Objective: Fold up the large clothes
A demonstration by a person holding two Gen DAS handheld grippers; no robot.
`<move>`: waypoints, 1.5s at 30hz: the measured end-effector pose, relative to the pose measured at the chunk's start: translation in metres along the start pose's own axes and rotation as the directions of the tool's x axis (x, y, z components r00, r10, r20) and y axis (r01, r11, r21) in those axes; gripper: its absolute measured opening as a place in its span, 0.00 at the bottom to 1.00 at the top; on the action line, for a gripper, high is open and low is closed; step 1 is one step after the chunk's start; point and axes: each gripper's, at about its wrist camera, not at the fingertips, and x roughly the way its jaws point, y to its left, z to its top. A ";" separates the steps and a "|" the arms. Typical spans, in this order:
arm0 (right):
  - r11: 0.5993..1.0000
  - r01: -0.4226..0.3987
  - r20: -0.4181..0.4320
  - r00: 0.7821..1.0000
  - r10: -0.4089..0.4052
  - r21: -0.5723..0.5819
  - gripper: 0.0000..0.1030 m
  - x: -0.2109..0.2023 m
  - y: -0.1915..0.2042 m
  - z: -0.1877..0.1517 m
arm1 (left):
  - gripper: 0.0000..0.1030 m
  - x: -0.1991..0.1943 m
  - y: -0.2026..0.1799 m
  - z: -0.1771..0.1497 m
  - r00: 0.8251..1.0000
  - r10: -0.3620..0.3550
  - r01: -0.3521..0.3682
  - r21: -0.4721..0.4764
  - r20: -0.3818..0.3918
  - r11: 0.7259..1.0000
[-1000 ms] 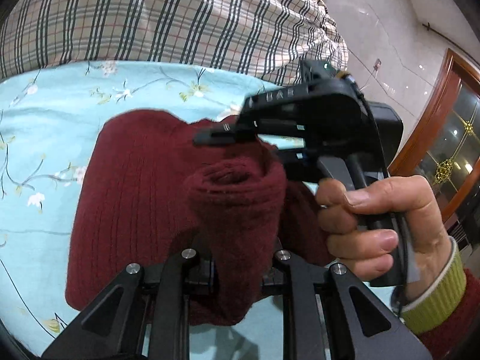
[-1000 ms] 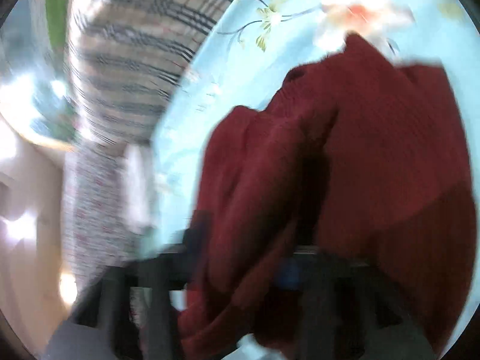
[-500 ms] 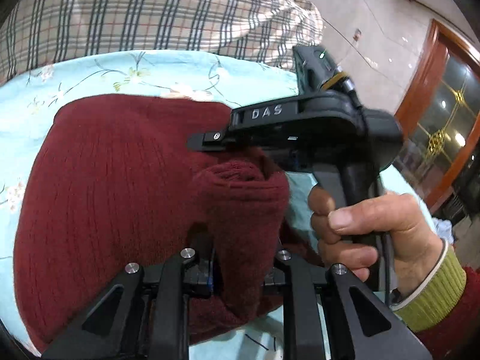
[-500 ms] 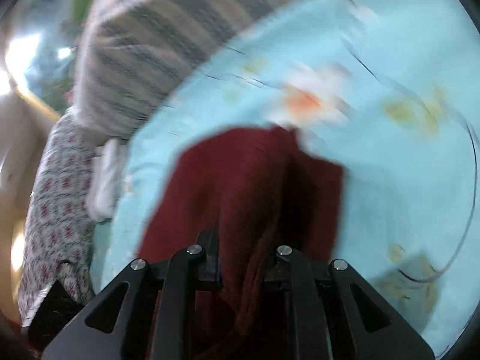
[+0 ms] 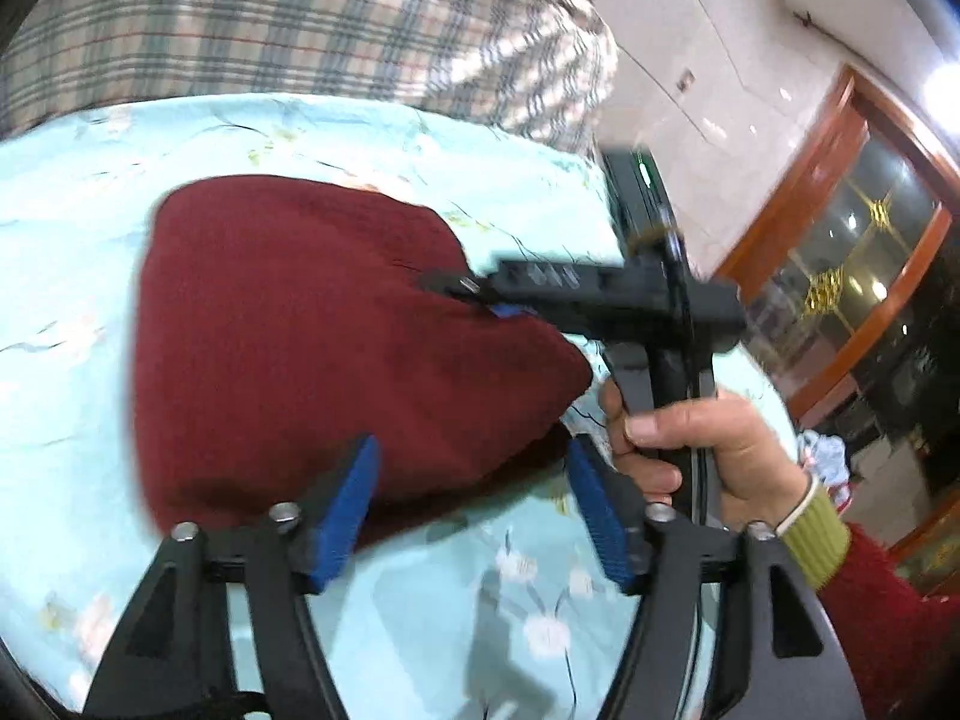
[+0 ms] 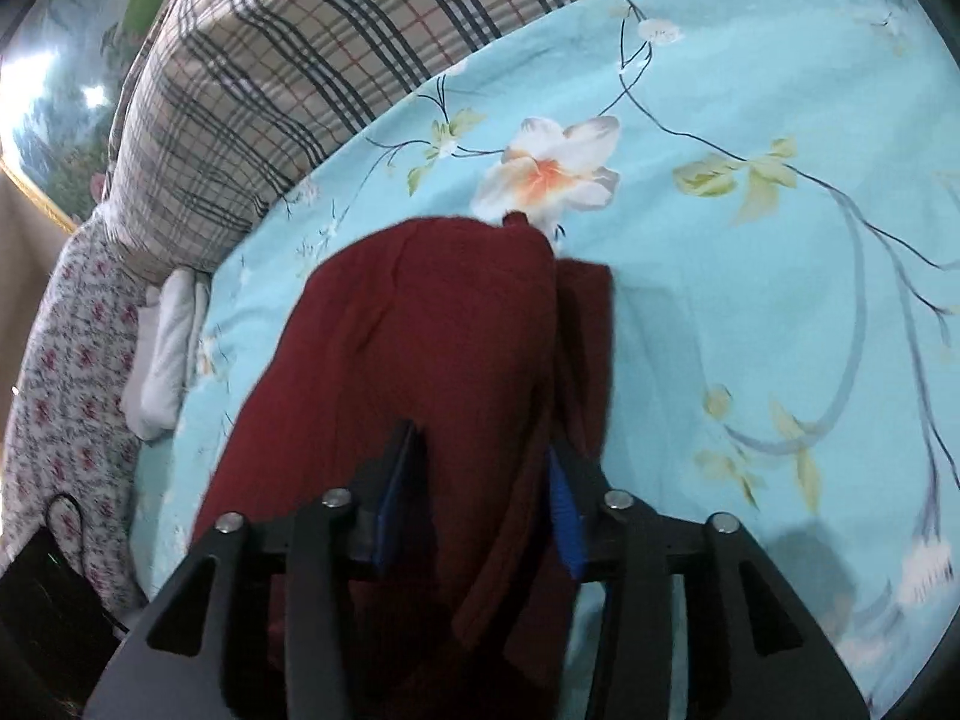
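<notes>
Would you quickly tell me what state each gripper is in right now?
Left gripper: jaws opening, pads clear of the maroon sweater, holding nothing.
Right gripper: jaws opening; sweater fabric lies between them, grip releasing.

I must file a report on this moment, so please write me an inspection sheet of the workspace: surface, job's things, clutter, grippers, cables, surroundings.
Surface: sheet, light blue with flowers, on a bed.
Job's things: sweater, dark red, lying folded on the sheet.
Clutter: plaid quilt at the sheet's far edge; white cloth beside it.
Grippers: left gripper jaws opening, wide apart, the sweater's near edge between the pads, not pressed. Right gripper jaws opening, sweater between them, pads seem off it; hand holds its handle.
Cables: black cable along the right gripper's handle.
Surroundings: wooden cabinet with glass; pale wall.
</notes>
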 end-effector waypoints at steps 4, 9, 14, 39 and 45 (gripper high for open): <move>0.994 0.109 -0.004 0.994 -0.109 -0.008 0.65 -0.013 0.000 -0.017 | 0.81 -0.042 0.031 0.004 0.996 0.067 -0.063 -0.065 0.056 0.996; 0.995 -0.023 0.039 0.999 0.019 0.100 0.69 -0.039 -0.011 -0.019 | 0.82 -0.044 0.106 0.024 0.997 0.073 -0.066 -0.266 0.016 0.962; 0.987 -0.091 0.034 0.996 0.088 0.135 0.71 -0.036 -0.009 -0.015 | 0.82 -0.013 0.152 0.041 0.998 -0.045 0.026 -0.383 -0.041 0.924; 0.967 -0.176 -0.091 0.977 0.195 0.186 0.33 0.011 0.007 -0.009 | 0.50 0.042 0.141 0.044 0.990 -0.100 0.063 -0.310 -0.103 0.948; 0.947 -0.306 -0.065 0.948 0.313 0.100 0.32 0.000 0.081 -0.033 | 0.49 -0.064 0.155 0.020 0.999 0.006 -0.020 -0.276 -0.053 0.961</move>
